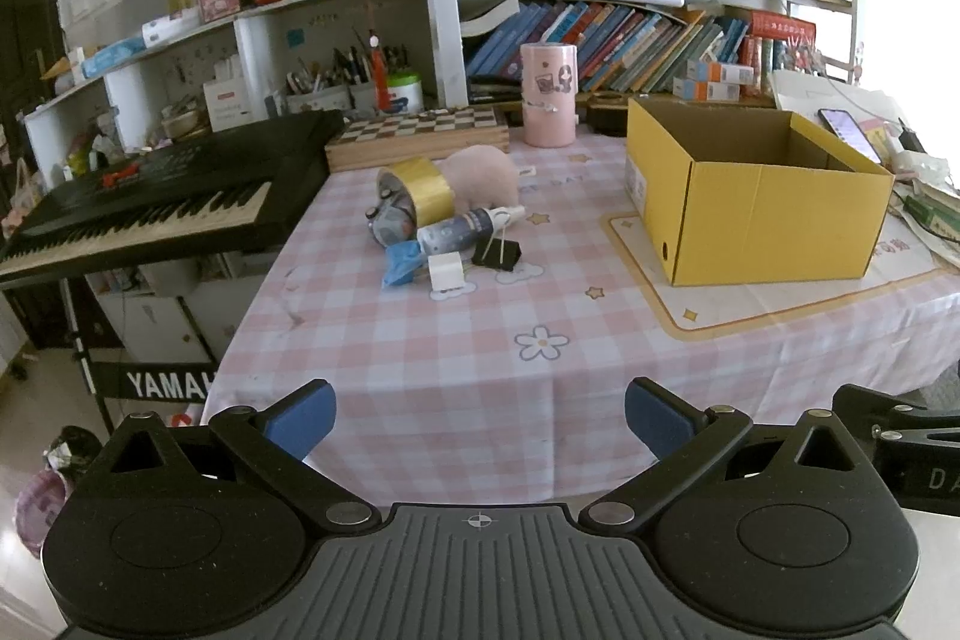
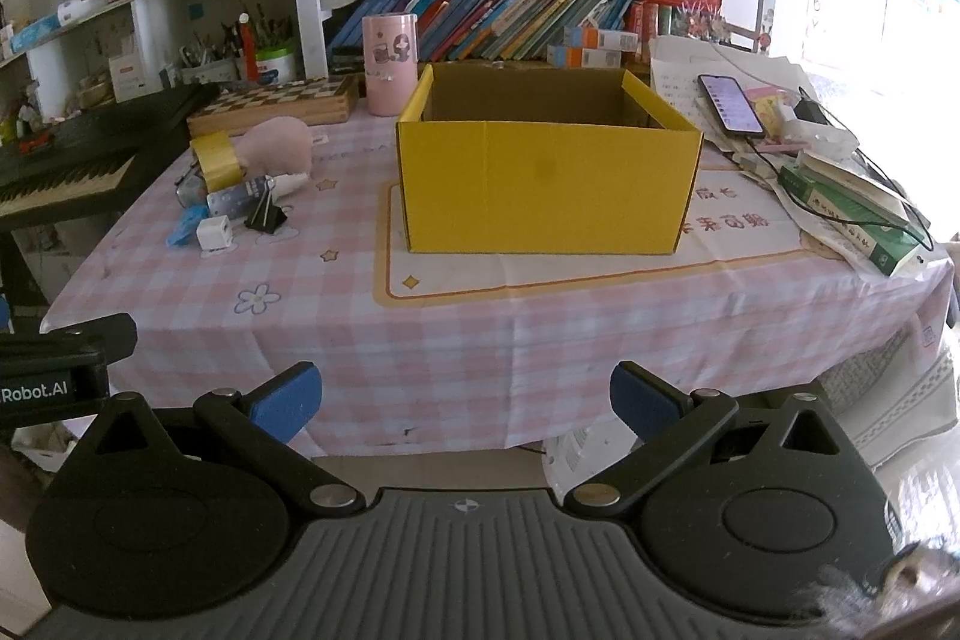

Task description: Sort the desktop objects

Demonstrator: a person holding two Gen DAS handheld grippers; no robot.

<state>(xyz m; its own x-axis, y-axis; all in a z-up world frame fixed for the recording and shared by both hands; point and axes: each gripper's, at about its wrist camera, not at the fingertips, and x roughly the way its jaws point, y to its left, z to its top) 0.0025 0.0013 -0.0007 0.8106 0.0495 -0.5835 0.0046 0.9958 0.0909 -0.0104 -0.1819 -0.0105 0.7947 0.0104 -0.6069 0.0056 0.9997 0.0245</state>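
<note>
- Left gripper [image 1: 480, 421] was spread wide, nothing between its blue pads, hanging off the near edge of the table [image 1: 420, 370].
- Right gripper [image 2: 465, 403] was in the same state: jaws wide apart, holding nothing, also short of the table edge.
- Clutter sat in one pile at the far left of the checked cloth: gold tape roll [image 1: 417, 189], pink plush [image 1: 483, 169] behind it, spray bottle [image 1: 468, 223], black binder clip [image 1: 497, 253], white charger cube [image 1: 447, 271], blue crumpled piece [image 1: 399, 265].
- Pile items touched or overlapped each other; the cube and clip lay nearest the front and looked the least tangled.
- Yellow box [image 2: 549, 178] stood open-topped on the right half of the table, well apart from the pile. Interior looked empty from the right wrist view, though its floor was mostly hidden.
- Key relation: the pile lay ahead and slightly left of the left gripper, but far left of the right gripper, which faced the box head-on. Left gripper was my pick for the grab.
- The bottle's long axis ran roughly left-right across the left view, cap end to the right, so a straight-ahead approach would close across its width.
- Judged progress: sorting not yet begun.
- Risk: pulling the bottle may drag the tape roll or clip along.
</note>
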